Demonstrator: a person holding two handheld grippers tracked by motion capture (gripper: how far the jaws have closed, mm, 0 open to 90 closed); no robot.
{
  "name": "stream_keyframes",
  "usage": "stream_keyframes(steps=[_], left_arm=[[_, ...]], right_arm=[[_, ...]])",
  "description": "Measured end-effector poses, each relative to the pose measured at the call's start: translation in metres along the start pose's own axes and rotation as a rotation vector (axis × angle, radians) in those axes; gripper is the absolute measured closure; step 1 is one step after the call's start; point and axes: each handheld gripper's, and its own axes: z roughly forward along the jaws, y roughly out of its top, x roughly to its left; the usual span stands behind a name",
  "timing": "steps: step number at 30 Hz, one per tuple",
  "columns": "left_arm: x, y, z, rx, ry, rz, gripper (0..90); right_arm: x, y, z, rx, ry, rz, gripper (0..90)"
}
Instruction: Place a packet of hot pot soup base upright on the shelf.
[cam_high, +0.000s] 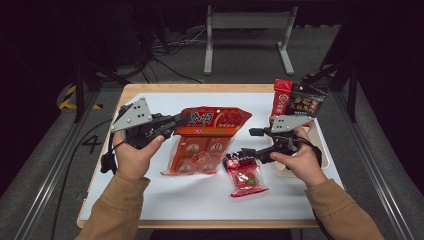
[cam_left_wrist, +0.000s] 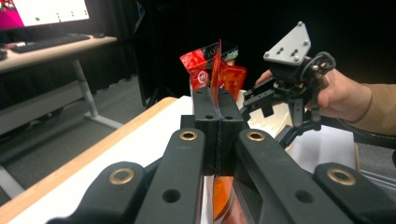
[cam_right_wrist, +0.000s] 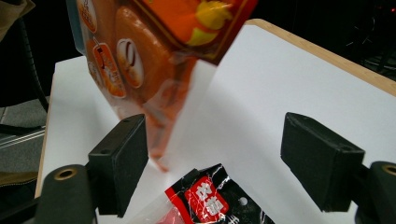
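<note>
A large orange snack bag (cam_high: 210, 142) hangs tilted over the white table top, lifted by its top edge. My left gripper (cam_high: 184, 119) is shut on that edge; in the left gripper view the two pads (cam_left_wrist: 207, 109) press together with the bag's seam (cam_left_wrist: 217, 60) sticking out beyond them. My right gripper (cam_high: 250, 142) points left, level with the bag's right side. In the right gripper view its jaws (cam_right_wrist: 219, 158) stand wide open with nothing pressed between them, the orange bag's corner (cam_right_wrist: 154, 93) hangs just beyond, and a small red and black packet (cam_right_wrist: 210, 200) lies underneath.
The small red packet (cam_high: 246, 177) lies flat at centre front. A red and black bag (cam_high: 298, 100) stands upright at the back right, by a white tray (cam_high: 322, 150) under the right hand. The table's wooden rim (cam_high: 200, 87) borders the white sheet.
</note>
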Motion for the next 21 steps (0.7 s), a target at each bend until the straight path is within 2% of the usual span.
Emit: stream_keyframes(steps=[4, 9, 13, 18, 21], left_arm=[[-0.005, 0.006, 0.0, 0.011, 0.011, 0.011, 90.0], [-0.002, 0.01, 0.0, 0.006, 0.021, 0.009, 90.0], [-0.002, 0.015, 0.0, -0.012, 0.004, 0.006, 90.0], [-0.01, 0.023, 0.0, -0.019, -0.031, 0.013, 90.0], [-0.016, 0.029, 0.001, -0.02, -0.045, 0.022, 90.0]], right_arm=[[0.0, 0.0, 0.001, -0.008, 0.003, -0.002, 24.1], [0.0, 0.0, 0.004, -0.014, 0.008, -0.007, 24.1], [0.002, 0.0, 0.011, -0.02, 0.025, -0.009, 22.9], [0.004, 0.003, 0.016, -0.046, 0.047, -0.005, 20.9], [0.008, 0.006, 0.02, -0.074, 0.094, -0.017, 20.4]])
